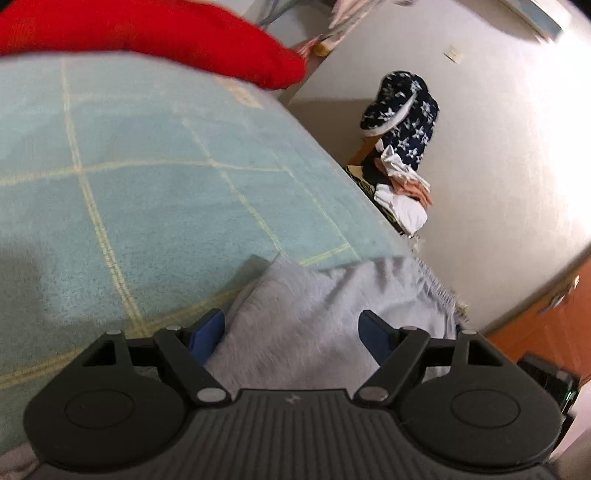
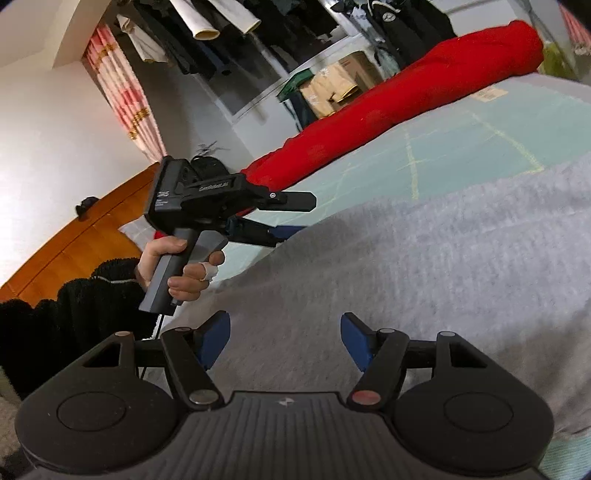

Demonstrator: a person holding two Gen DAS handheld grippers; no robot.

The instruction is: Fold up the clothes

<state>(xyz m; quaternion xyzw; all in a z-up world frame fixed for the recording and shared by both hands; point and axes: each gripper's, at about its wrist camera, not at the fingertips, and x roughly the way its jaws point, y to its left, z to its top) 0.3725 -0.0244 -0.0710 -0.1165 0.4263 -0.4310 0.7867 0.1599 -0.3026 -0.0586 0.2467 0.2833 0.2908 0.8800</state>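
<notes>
A grey knitted garment (image 2: pixel 424 266) lies spread on the bed, and its edge (image 1: pixel 314 317) fills the space under my left gripper. My left gripper (image 1: pixel 291 332) is open, its blue pads (image 1: pixel 208 330) wide apart over the grey cloth and not pressing it. From the right wrist view, the left gripper (image 2: pixel 301 218) is held by a hand (image 2: pixel 177 266) at the garment's far left edge, jaws apart, the lower finger right at the cloth's border. My right gripper (image 2: pixel 284 339) hovers open above the near part of the garment with nothing pinched.
The bed carries a pale blue-green checked blanket (image 1: pixel 147 166). A long red bolster (image 2: pixel 406 107) lies along its far side. A chair piled with clothes, including a navy star-patterned piece (image 1: pixel 402 114), stands by the wall. Hanging clothes (image 2: pixel 258 29) and cardboard boxes (image 2: pixel 332 88) sit beyond the bed.
</notes>
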